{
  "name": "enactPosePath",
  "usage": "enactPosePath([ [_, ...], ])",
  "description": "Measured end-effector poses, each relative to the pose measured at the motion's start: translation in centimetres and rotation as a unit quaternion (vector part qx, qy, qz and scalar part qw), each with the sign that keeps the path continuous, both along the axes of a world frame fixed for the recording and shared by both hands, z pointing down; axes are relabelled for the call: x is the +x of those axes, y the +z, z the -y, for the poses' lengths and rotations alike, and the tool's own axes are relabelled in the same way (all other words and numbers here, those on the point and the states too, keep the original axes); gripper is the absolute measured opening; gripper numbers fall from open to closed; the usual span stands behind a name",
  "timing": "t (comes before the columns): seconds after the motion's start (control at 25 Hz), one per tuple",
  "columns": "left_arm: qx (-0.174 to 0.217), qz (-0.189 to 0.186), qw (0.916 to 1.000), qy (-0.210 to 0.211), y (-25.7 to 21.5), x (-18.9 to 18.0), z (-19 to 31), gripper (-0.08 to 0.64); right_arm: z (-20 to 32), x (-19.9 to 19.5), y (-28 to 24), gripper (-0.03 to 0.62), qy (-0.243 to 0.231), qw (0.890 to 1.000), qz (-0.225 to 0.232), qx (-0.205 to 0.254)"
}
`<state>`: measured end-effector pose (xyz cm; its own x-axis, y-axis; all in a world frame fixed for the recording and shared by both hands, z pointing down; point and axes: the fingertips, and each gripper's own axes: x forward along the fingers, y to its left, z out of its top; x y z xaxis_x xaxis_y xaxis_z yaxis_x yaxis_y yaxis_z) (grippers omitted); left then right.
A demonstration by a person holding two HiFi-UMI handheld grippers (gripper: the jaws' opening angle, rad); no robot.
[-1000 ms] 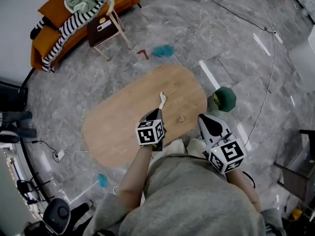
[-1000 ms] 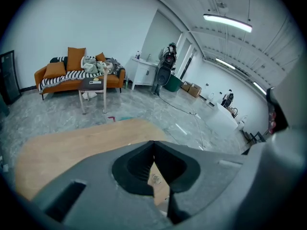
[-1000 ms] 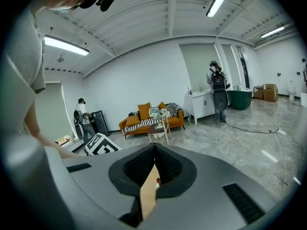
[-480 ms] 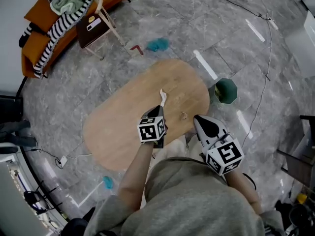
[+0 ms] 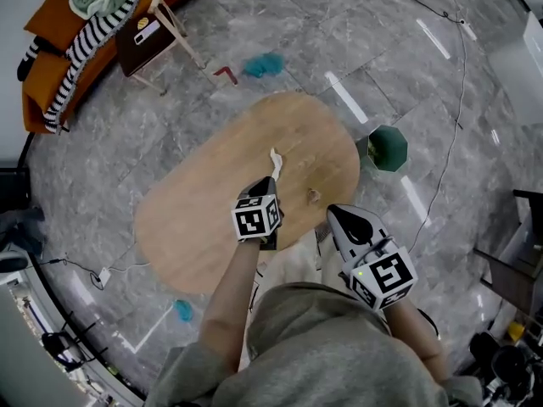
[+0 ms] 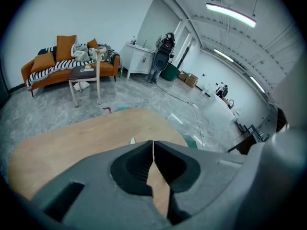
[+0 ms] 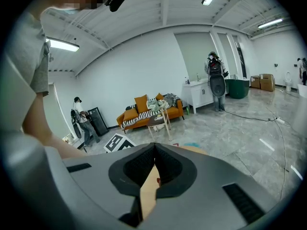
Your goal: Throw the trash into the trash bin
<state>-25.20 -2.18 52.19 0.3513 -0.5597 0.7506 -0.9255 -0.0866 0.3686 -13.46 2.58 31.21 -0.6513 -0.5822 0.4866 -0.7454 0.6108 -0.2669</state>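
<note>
A crumpled white scrap of trash (image 5: pixel 275 163) lies mid-table on the oval wooden table (image 5: pixel 204 202), with a small brown scrap (image 5: pixel 312 195) nearer the front edge. The green trash bin (image 5: pixel 388 148) stands on the floor off the table's right end. My left gripper (image 5: pixel 266 182) hovers just short of the white scrap, jaws shut and empty. My right gripper (image 5: pixel 333 213) hangs at the table's front edge close to the brown scrap, also shut with nothing in it. In the left gripper view the white scrap (image 6: pixel 133 141) and the bin (image 6: pixel 191 140) show just beyond the shut left gripper (image 6: pixel 153 145).
An orange sofa (image 5: pixel 47 53) with a striped blanket and a small side table (image 5: pixel 148 36) stand at the far left. Teal items (image 5: pixel 263 64) and a red piece (image 5: pixel 226 74) lie on the grey floor. A cable (image 5: pixel 462 100) runs along the right.
Both grippers have sunk a little toward the table and edged forward. Their jaws stayed shut. The scraps and the bin have not moved.
</note>
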Motion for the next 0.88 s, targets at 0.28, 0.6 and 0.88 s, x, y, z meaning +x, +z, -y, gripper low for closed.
enactPosePath([
  [0.28,-0.016,0.000,0.9998,0.011,2.6,0.2,0.2,0.011,-0.7,-0.7,1.9,0.008,-0.002,1.000,-0.007,-0.025],
  [0.6,-0.040,0.004,0.9990,0.020,6.6,0.0,0.9,0.012,-0.9,-2.0,4.4,0.009,-0.003,0.998,-0.012,-0.056],
  [0.88,-0.055,0.013,0.9981,0.025,9.8,0.0,2.0,0.032,-1.4,-1.5,6.6,0.008,0.005,0.996,-0.017,-0.093],
])
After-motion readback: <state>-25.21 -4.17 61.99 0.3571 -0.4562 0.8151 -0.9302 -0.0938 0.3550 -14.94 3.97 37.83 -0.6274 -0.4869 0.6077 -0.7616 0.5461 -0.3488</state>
